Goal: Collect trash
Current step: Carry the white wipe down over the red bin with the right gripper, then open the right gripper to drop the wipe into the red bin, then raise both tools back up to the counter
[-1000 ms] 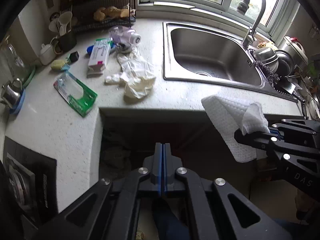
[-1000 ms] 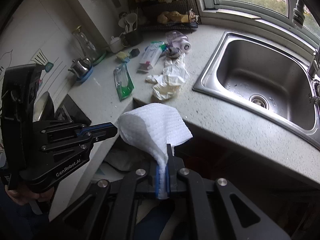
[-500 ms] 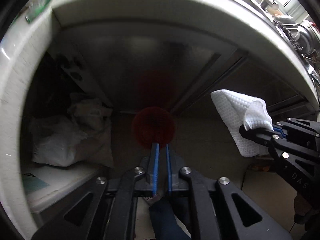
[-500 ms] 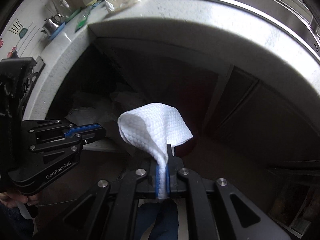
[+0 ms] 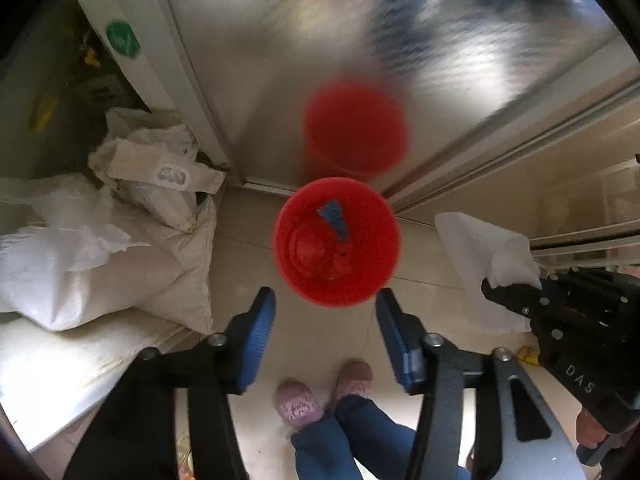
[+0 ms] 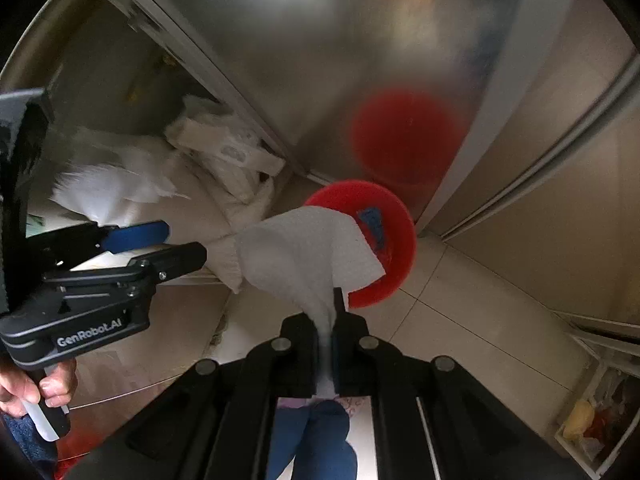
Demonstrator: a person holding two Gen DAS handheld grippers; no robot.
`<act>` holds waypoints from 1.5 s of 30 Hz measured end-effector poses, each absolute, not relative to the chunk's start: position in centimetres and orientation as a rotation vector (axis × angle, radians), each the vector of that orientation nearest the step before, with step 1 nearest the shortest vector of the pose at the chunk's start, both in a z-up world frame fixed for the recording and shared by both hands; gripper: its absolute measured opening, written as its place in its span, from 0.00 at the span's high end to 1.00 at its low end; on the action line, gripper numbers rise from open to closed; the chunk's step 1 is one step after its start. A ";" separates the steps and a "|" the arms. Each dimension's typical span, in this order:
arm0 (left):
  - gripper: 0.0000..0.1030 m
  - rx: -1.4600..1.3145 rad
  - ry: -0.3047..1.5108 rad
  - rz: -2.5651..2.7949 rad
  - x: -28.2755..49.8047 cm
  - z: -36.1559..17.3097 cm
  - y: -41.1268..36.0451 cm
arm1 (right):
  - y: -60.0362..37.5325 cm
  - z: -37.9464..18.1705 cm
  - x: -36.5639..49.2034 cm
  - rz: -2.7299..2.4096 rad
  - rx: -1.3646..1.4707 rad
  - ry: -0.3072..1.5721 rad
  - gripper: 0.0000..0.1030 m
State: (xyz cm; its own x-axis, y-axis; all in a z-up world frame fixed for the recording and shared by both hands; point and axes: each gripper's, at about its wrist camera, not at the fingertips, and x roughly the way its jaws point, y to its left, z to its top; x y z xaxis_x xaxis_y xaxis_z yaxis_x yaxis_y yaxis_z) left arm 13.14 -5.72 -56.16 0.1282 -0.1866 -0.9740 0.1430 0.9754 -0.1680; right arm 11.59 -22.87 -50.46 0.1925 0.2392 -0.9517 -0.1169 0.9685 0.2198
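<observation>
- While the right claw (image 6: 329, 332) pinches a white paper towel (image 6: 308, 256) by a gathered fold, both claws point steeply down at a red bin (image 5: 337, 240) standing on the tiled floor (image 5: 312, 332), close against a steel cabinet front (image 5: 360, 40) that mirrors it.
- Judged from this, the step in hand is disposal: the towel is carried to the bin and not yet let go.
- In the right wrist view the towel overlaps the bin's near rim; in the left wrist view it hangs off to the right of the bin, so it does not look squarely over the mouth.
- The left claw (image 5: 326, 320) holds nothing; its jaws have just been opening and stand about half apart, framing the near rim of the bin without touching it.
- Inside the bin lie a blue scrap (image 5: 335, 218) and some red clutter.
- The next move probably calls for bringing the towel over the centre of the opening, then parting the right jaws so it drops in.
- White sacks (image 5: 120, 256) are piled left of the bin, beside the left claw's path.
</observation>
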 end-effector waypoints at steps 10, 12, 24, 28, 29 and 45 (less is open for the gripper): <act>0.15 0.027 1.428 -0.197 14.6 -64.5 -5.3 | -21.3 -60.6 13.9 0.259 -0.006 1.385 0.93; 0.04 0.061 1.413 -0.177 14.5 -64.8 -5.5 | -21.0 -61.7 14.2 0.264 -0.023 1.384 0.80; 0.00 0.065 1.406 -0.174 13.5 -62.2 -4.5 | -22.9 -60.1 12.8 0.224 -0.061 1.325 0.14; 0.00 0.055 1.384 -0.181 12.5 -57.8 -4.3 | -23.0 -55.3 11.1 0.189 -0.075 1.258 0.14; 0.00 0.060 1.373 -0.181 12.1 -56.2 -4.3 | -23.0 -53.8 10.5 0.183 -0.085 1.237 0.14; 0.00 0.024 1.259 -0.185 5.2 -30.8 -3.6 | -23.0 -29.5 1.2 0.132 -0.114 1.100 0.14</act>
State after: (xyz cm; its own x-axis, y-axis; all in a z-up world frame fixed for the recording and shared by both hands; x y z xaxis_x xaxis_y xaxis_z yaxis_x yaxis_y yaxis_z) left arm 5.23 -3.60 -30.76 0.2938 -0.1262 -0.9475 0.1521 0.9848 -0.0840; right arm 1.23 -23.02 -29.53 0.4471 0.0502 -0.8931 -0.1630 0.9863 -0.0262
